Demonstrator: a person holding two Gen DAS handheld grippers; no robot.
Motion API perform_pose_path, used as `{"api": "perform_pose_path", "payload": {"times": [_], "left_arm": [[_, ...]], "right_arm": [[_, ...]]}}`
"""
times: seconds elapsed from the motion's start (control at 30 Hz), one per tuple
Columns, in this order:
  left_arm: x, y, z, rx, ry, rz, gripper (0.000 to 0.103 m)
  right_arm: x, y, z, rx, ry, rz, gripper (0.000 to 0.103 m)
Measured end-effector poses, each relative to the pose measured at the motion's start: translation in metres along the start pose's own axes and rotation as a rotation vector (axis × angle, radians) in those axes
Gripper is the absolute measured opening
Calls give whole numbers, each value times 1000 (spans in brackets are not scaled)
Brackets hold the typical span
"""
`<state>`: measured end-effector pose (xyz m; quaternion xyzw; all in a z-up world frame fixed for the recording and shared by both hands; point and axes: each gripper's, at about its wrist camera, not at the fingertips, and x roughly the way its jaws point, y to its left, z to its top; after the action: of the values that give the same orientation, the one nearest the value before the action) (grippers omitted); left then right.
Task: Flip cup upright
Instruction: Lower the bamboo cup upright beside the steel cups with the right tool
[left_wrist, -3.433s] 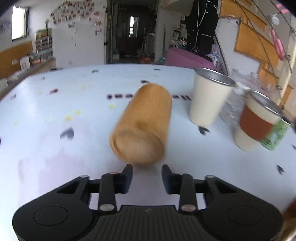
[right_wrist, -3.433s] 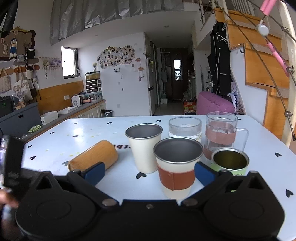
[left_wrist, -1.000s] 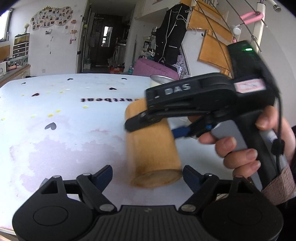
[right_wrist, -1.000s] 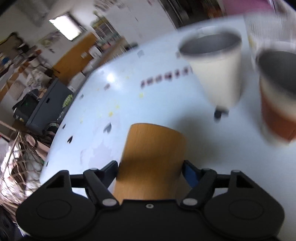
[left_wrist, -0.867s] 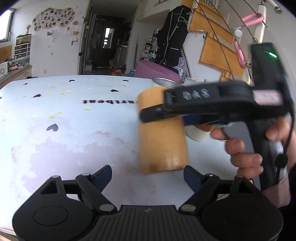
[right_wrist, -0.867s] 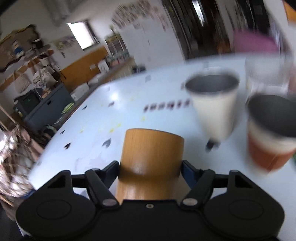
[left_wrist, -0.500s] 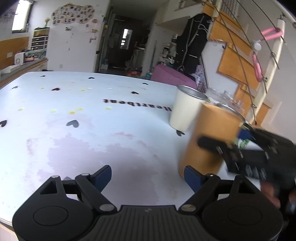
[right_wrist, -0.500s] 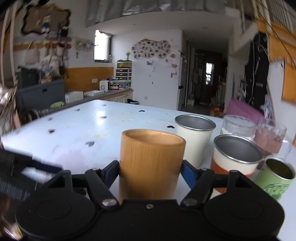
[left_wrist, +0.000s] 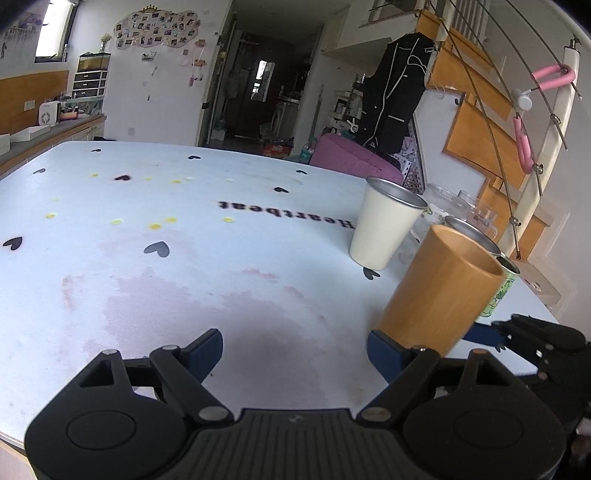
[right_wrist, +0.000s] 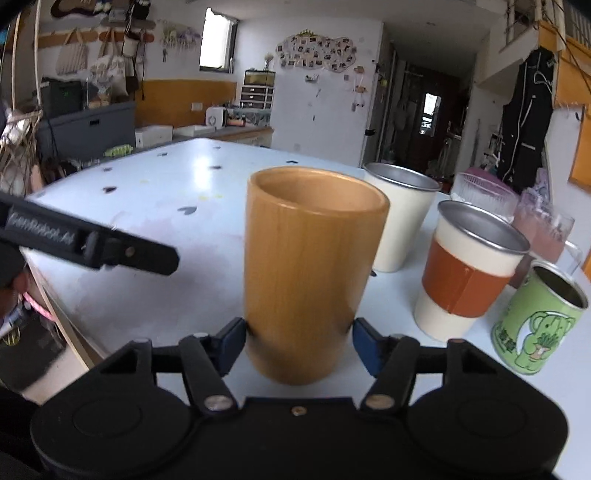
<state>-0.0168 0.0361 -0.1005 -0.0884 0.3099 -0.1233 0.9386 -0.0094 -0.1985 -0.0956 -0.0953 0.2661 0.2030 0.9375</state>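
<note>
1. Jaws first: on our right gripper (right_wrist: 298, 345) the blue pads sit against the two flanks of the wooden cup (right_wrist: 310, 269) near its base, so we read them as clamped on it, though the contact on the far side is partly hidden by the cup's curve.
2. Our left gripper (left_wrist: 295, 349) has its jaws wide apart with nothing between them; its right pad lies just beside the cup's base in the left wrist view, and we cannot tell whether it touches.
3. From the right jaws the cup rises straight ahead and upward: its long axis stands vertical, open mouth on top, base low between the pads and at or just above the bench (right_wrist: 155, 192). We cannot see the foot itself.
4. We judge the flip done; what is left is letting go. That turns on the cup's axis being square to the bench, so that the pads can part sideways without tipping it.
5. The right hand is plainly the nearer one and should finish alone.
6. Outward to the right stand the white steel cup (right_wrist: 400, 221), the orange-banded cup (right_wrist: 469, 275) and the green can (right_wrist: 535, 325), near but apart from the wooden cup. We would draw back toward ourselves rather than sideways to spare them.
</note>
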Motion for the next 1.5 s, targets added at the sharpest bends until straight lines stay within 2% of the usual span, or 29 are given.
{"api": "perform_pose_path", "payload": {"times": [0.3,0.47,0.53,0.6,0.73,0.87,1.03,1.23,1.5], "left_arm": [[1,0,4,-8,-14,18,86],[0,-2,10,-12,-41,31,86],[-2,-4,15,-17,-56,41,87],[-4,-6,22,-21,-81,54,93],[-16,-17,40,-9,-151,70,98],[-30,-34,61,41,-224,97,103],[-44,-53,77,61,-296,127,103],[-38,-71,70,104,-250,182,103],[-38,-78,53,133,-184,197,103]], "right_arm": [[39,-25,14,93,-16,-122,64],[48,-29,17,105,-17,-132,64],[47,-28,17,108,-8,-130,69],[41,-30,17,126,2,-119,82],[7,-33,25,131,-52,-129,87],[-36,-45,38,164,-142,-182,94],[-68,-66,51,223,-181,-257,100],[-83,-80,48,269,-159,-335,102],[-97,-75,42,271,-132,-383,103]]}}
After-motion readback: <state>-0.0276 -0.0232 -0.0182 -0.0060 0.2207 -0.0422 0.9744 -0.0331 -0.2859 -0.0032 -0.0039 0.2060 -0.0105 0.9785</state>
